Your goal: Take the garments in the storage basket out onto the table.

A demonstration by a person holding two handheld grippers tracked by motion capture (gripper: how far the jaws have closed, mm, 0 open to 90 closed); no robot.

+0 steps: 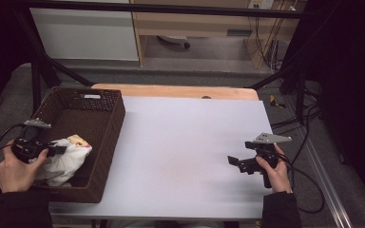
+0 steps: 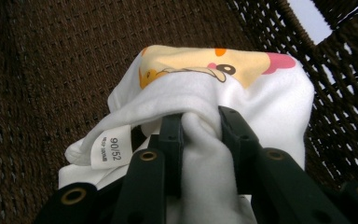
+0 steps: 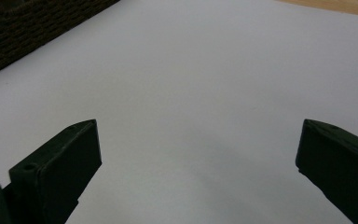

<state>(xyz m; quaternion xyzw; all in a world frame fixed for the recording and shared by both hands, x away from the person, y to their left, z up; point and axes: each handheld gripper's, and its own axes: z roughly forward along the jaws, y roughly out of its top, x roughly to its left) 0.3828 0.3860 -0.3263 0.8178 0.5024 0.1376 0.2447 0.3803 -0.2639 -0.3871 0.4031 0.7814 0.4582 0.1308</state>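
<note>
One white garment (image 2: 261, 107) in left tongs (image 2: 200, 122), inside one wicker basket (image 1: 105, 142).

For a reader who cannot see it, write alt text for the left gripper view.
The left gripper pinches a fold of a white garment with a yellow cartoon print, inside a dark brown woven basket. A size tag hangs at the cloth's left.

The white garment's sewn-in tag (image 2: 111, 151) reads "90/52"; its smaller print is illegible.

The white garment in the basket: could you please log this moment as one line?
left gripper: shut on white garment | garment: inside wicker basket | right gripper: open, over white table, holds nothing
</note>
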